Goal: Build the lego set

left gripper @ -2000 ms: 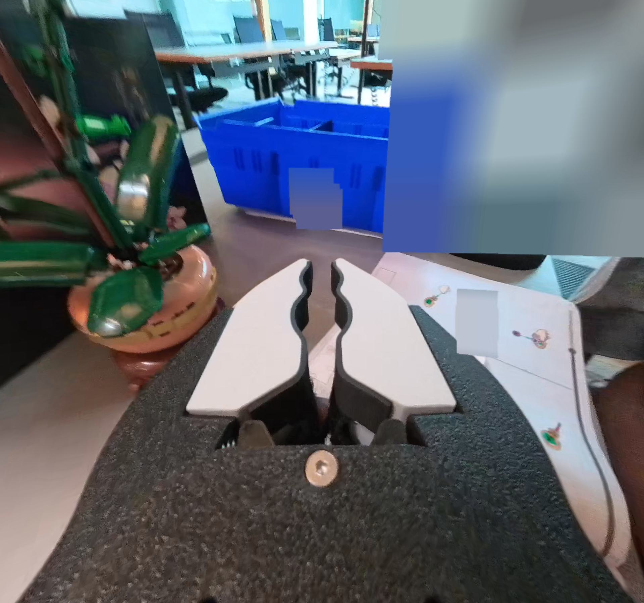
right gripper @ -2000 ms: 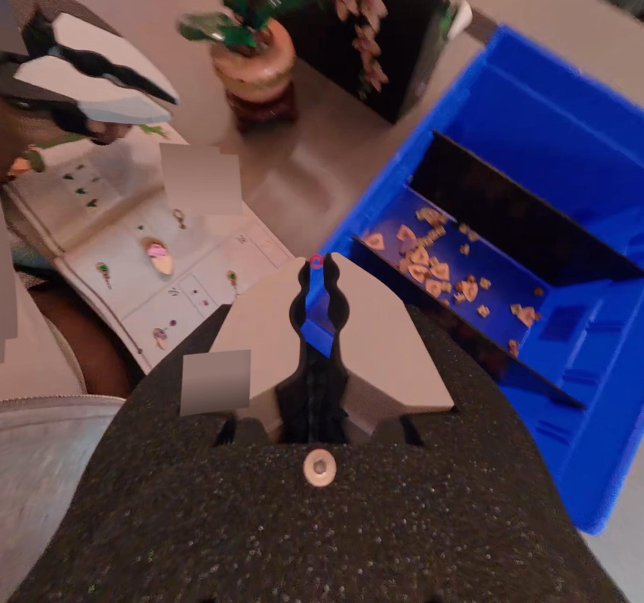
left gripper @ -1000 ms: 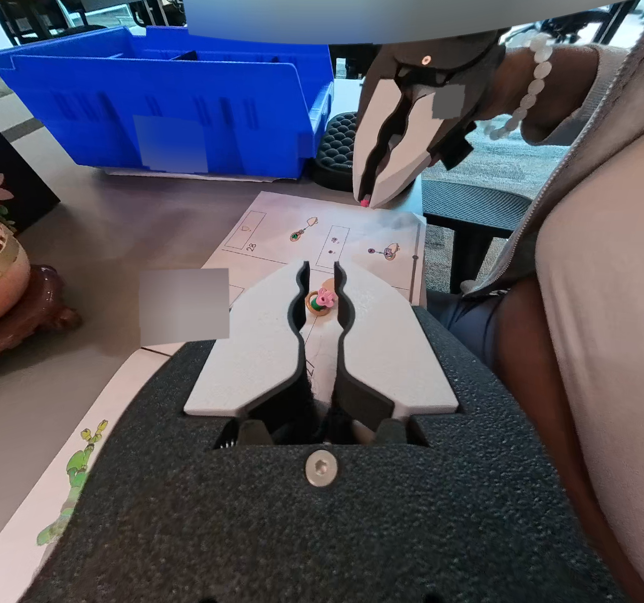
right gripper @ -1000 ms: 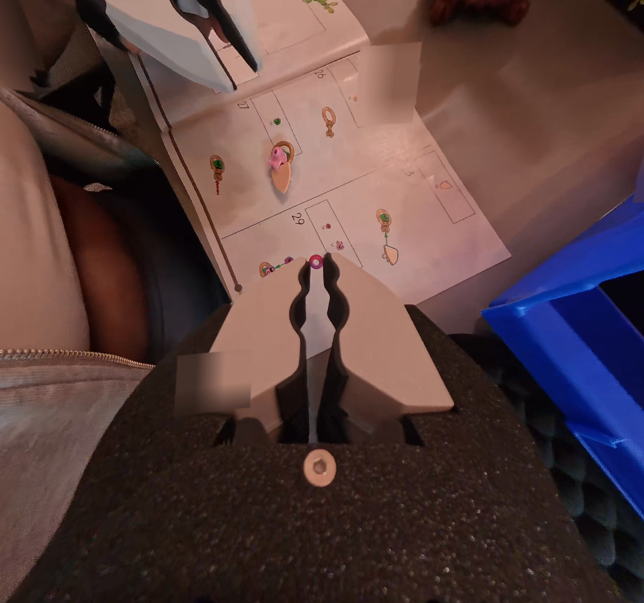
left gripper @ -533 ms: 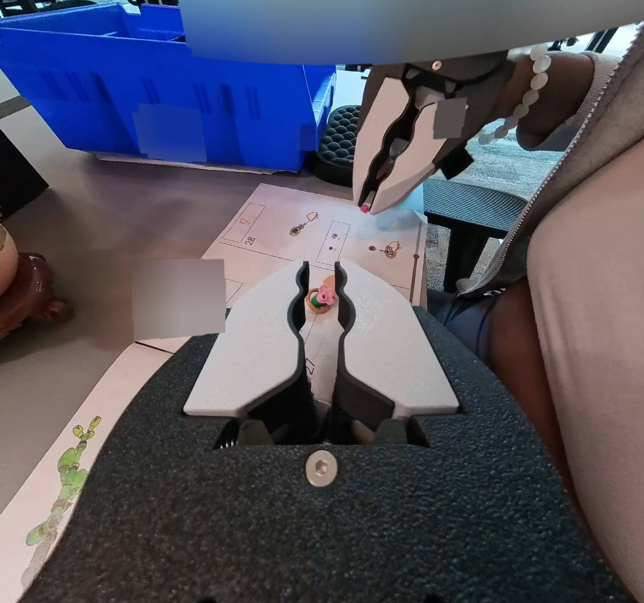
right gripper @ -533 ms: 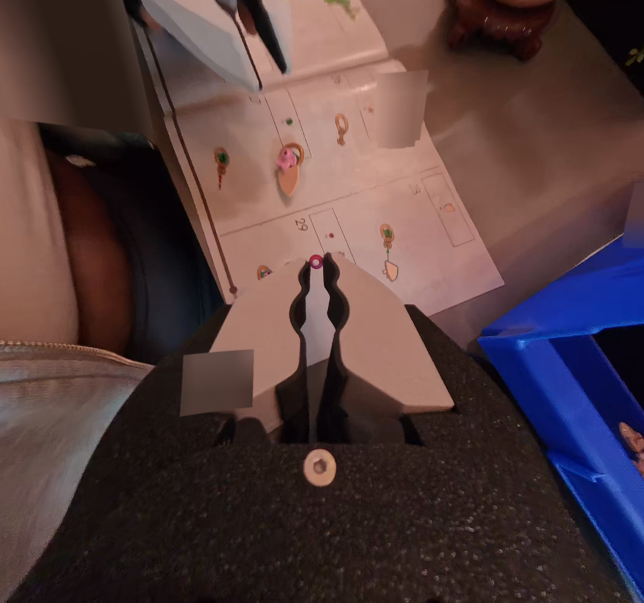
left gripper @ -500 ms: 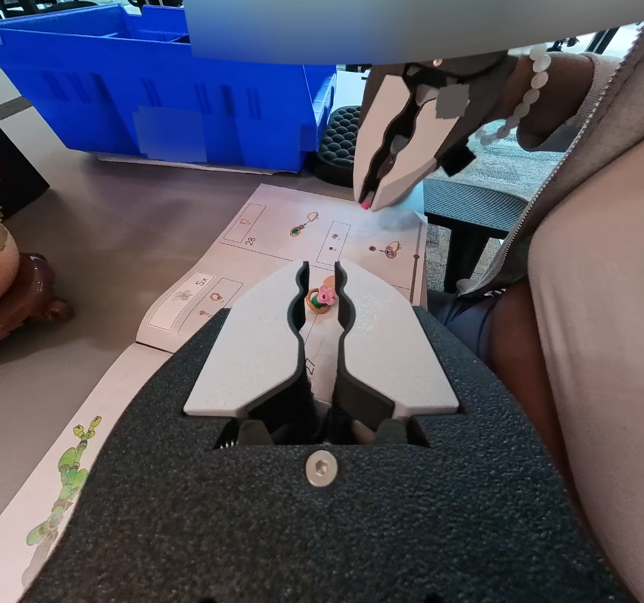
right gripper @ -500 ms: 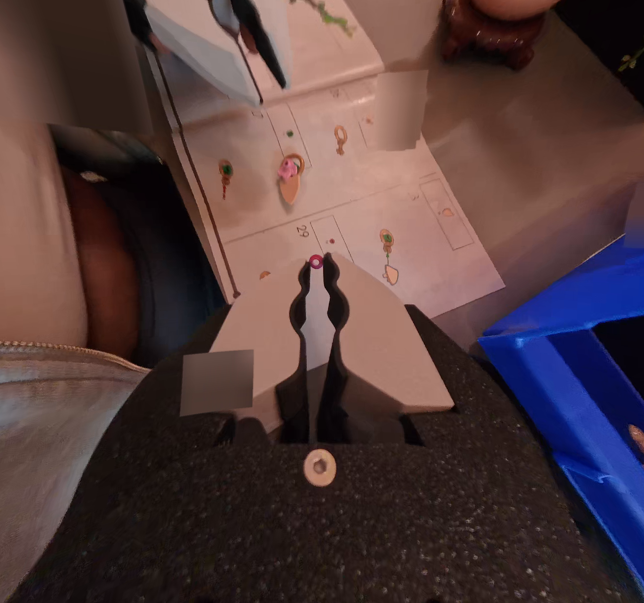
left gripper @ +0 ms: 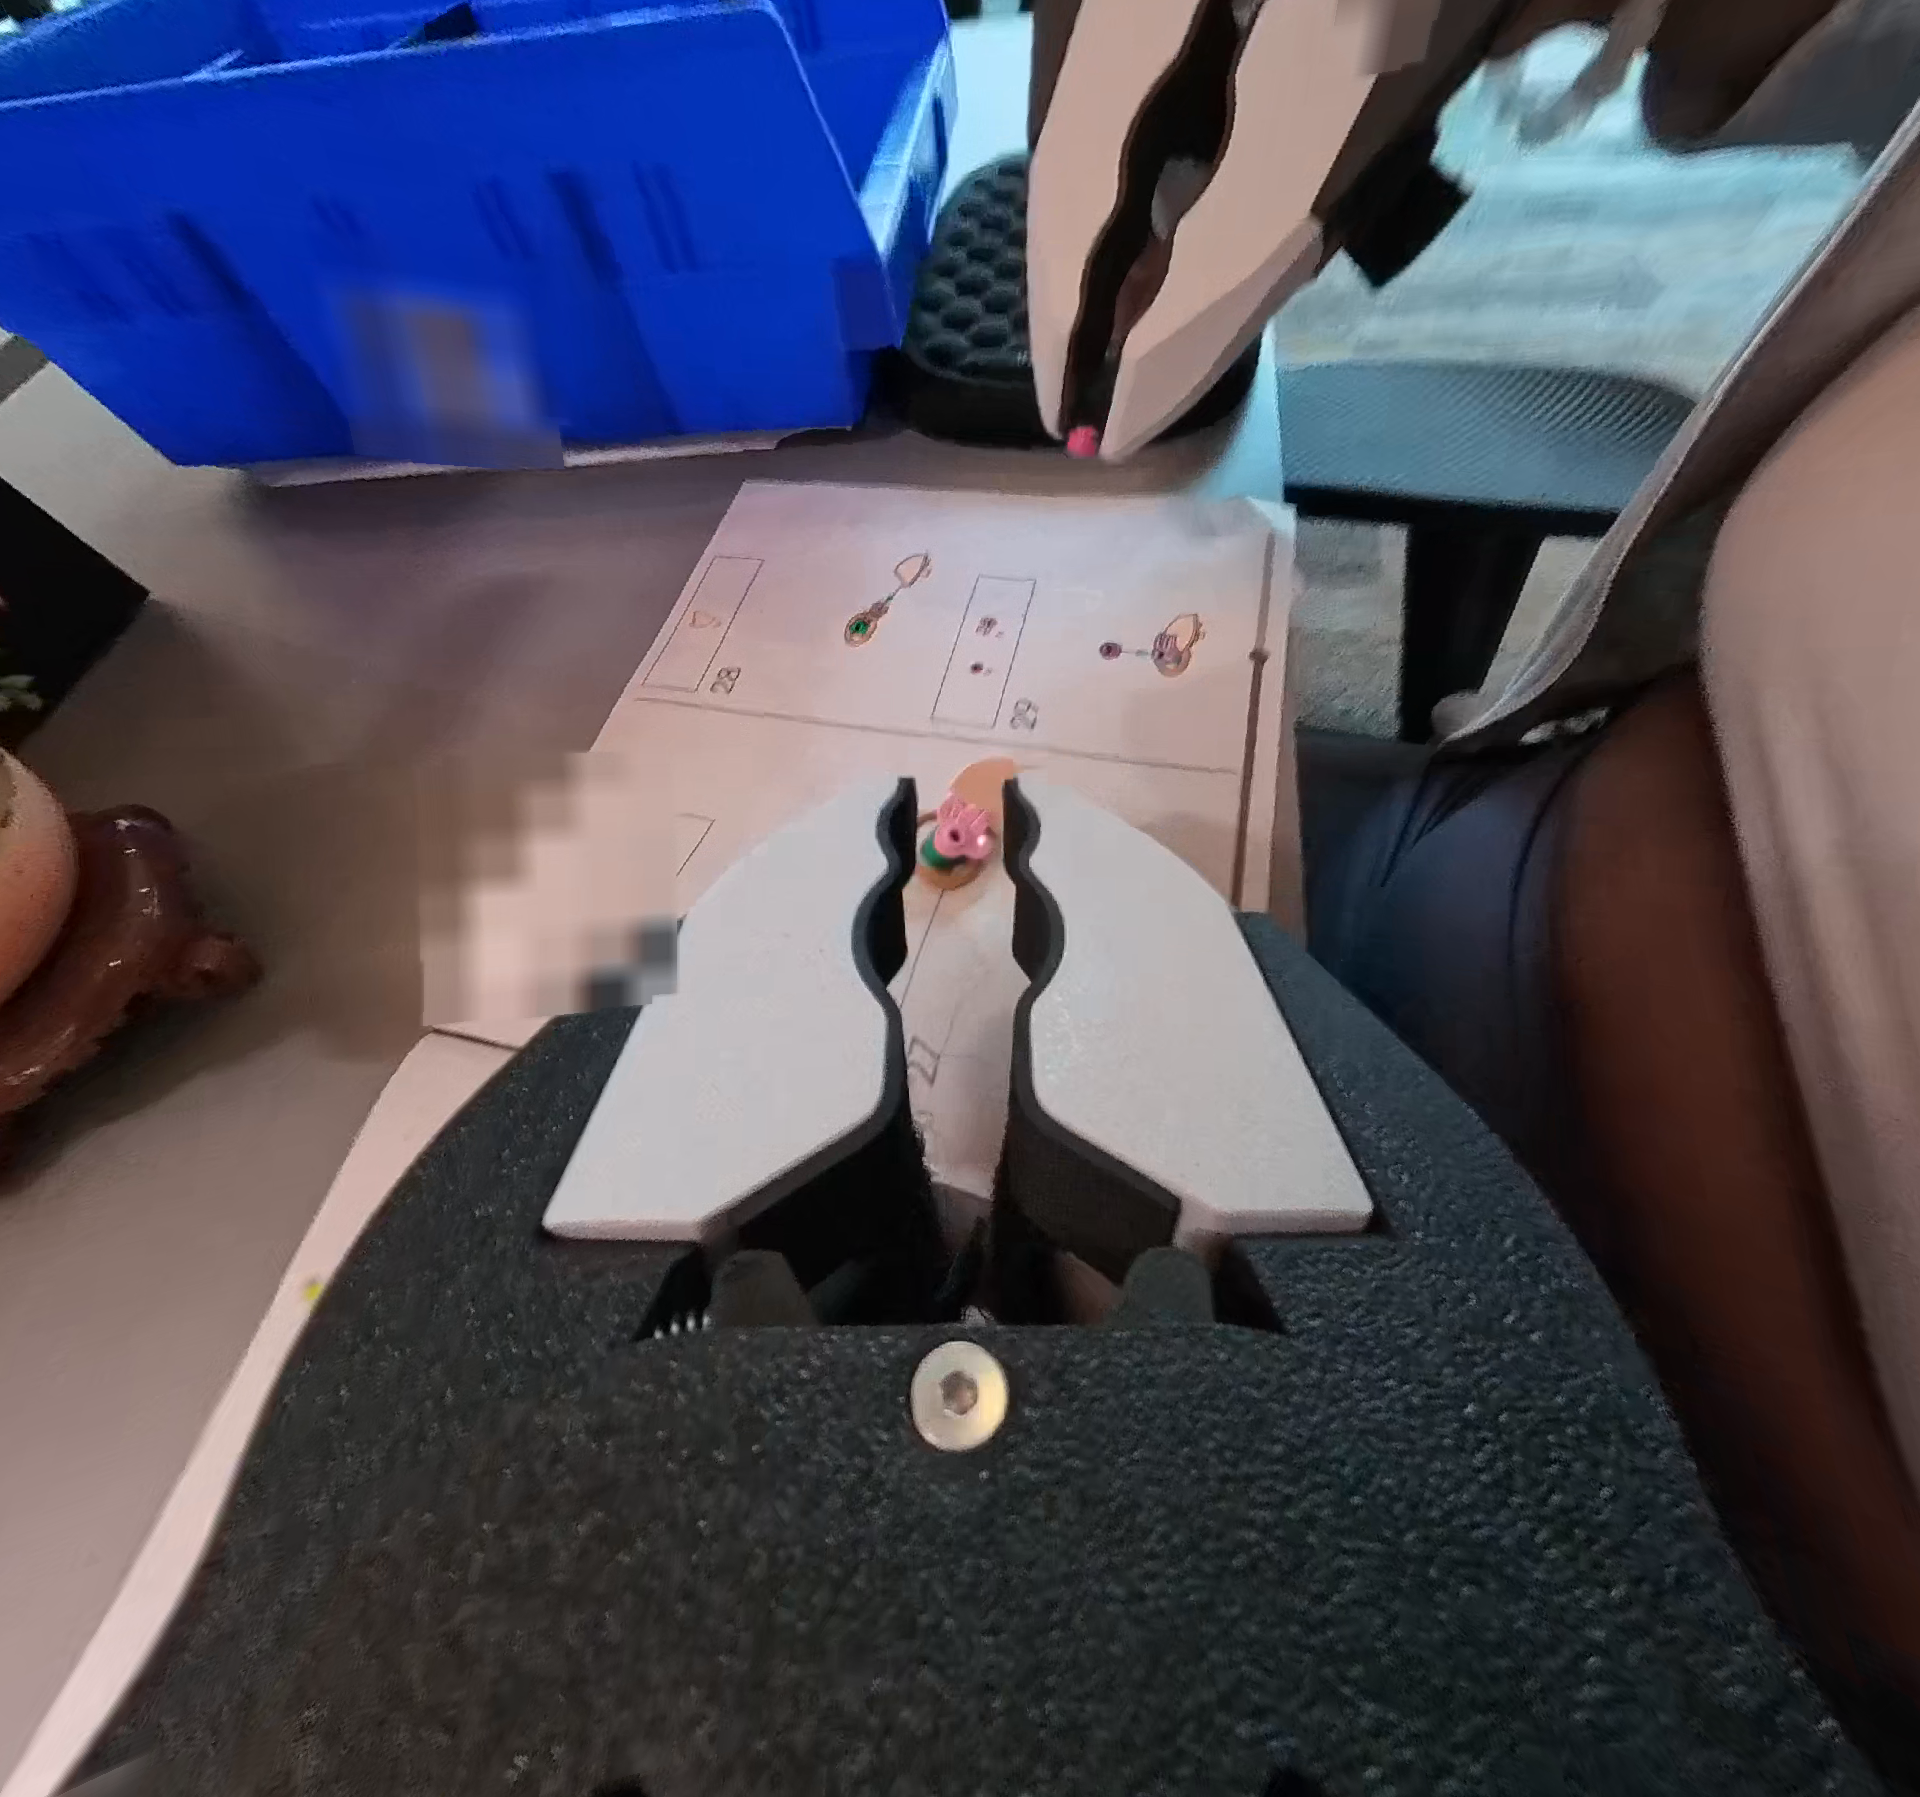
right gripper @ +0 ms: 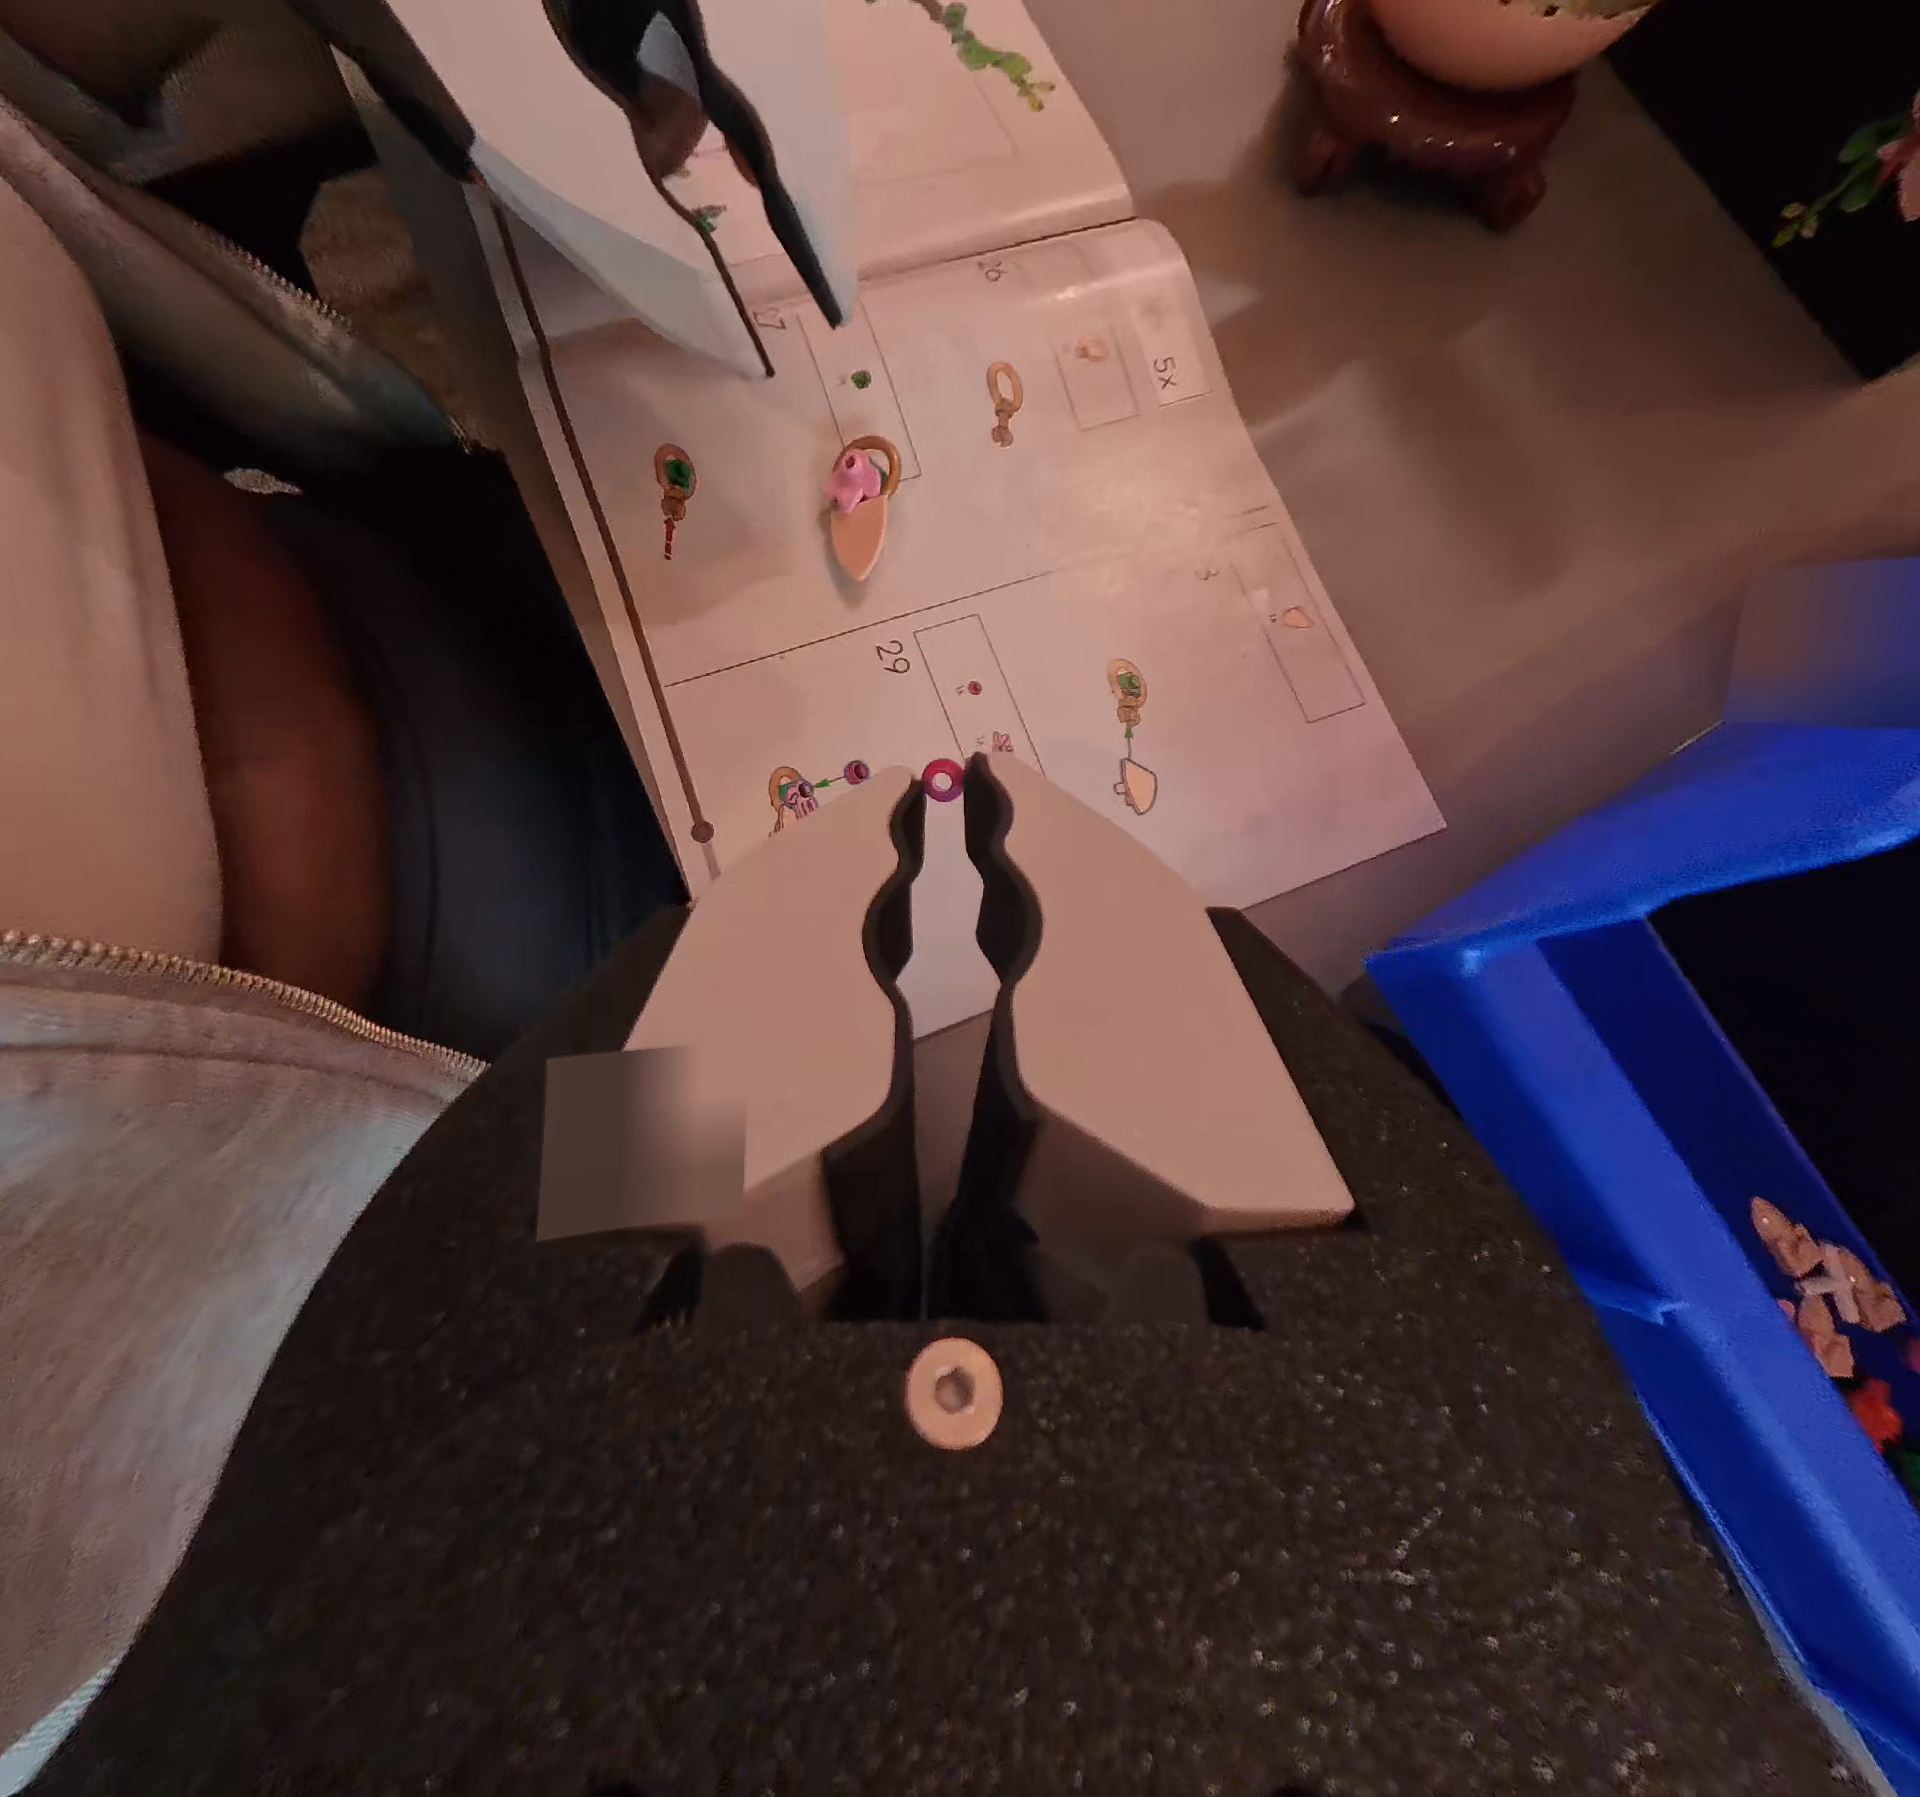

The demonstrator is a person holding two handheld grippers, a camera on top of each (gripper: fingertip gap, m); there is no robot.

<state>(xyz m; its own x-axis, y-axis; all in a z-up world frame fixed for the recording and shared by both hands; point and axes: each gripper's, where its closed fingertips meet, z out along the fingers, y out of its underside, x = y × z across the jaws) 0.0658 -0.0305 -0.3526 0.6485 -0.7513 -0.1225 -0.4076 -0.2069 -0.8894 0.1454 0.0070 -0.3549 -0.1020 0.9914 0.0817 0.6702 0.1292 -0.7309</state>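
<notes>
A small flower piece (left gripper: 957, 838), pink and green on a tan petal, lies on the open instruction booklet (left gripper: 831, 708). My left gripper (left gripper: 958, 791) hovers just behind it, narrowly open and empty, with the piece showing through the gap. In the right wrist view the piece (right gripper: 862, 500) lies clear of the left gripper (right gripper: 800, 345). My right gripper (right gripper: 943, 779) is shut on a tiny magenta round stud (right gripper: 941, 779), held above the booklet (right gripper: 1091, 552). In the left wrist view the right gripper (left gripper: 1081, 433) hangs over the booklet's far edge with the stud (left gripper: 1081, 441) at its tip.
A blue parts bin (left gripper: 468, 189) stands behind the booklet, and tan pieces (right gripper: 1829, 1300) lie inside it. The built plant's pot on its brown base (right gripper: 1455, 64) stands to the left (left gripper: 94, 947). A person's body and leg (left gripper: 1714, 916) are close on the right.
My left gripper swung from the plant pot to the booklet and settled behind the flower piece. My right gripper carried the stud from above the bin to over the booklet.
</notes>
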